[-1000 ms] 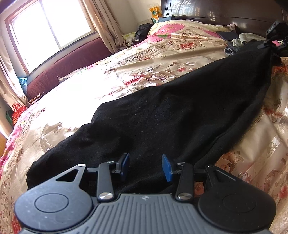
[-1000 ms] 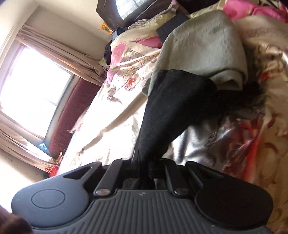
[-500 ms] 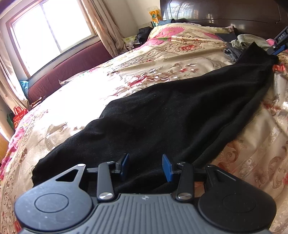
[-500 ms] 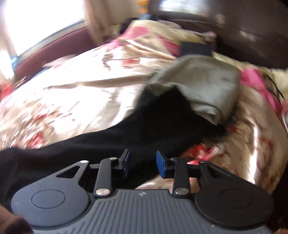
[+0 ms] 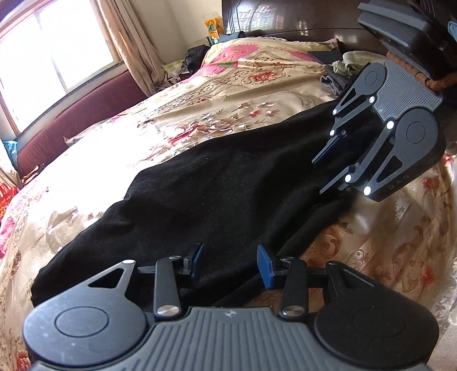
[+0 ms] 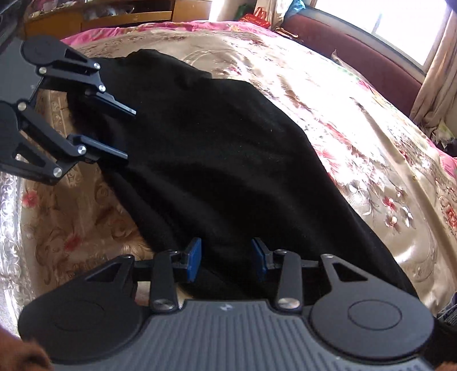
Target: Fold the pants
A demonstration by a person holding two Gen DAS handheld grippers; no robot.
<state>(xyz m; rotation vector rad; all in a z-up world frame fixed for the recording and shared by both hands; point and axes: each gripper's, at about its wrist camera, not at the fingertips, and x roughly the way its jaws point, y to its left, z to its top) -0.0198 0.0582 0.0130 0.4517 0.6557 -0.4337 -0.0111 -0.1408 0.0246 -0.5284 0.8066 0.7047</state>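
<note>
Black pants [image 5: 228, 188] lie stretched out flat on the floral bedspread [image 5: 217, 111]; they also show in the right wrist view [image 6: 217, 148]. My left gripper [image 5: 230, 264] is open and empty, just above one end of the pants. It also shows in the right wrist view [image 6: 130, 132] at the far end. My right gripper [image 6: 226, 258] is open and empty over the other end. It also shows in the left wrist view [image 5: 321, 175], turned toward the left gripper.
A pile of grey and green clothes [image 5: 340, 71] lies near the dark wooden headboard [image 5: 285, 14]. A maroon window bench [image 5: 74, 120] runs along the bed's far side under curtains [image 5: 128, 48]. A wooden cabinet [image 6: 100, 14] stands beyond the bed's foot.
My right gripper let go of the pants end, opened, and swung round to face back along the pants. The raised end dropped flat onto the bed. The left gripper stayed open.
</note>
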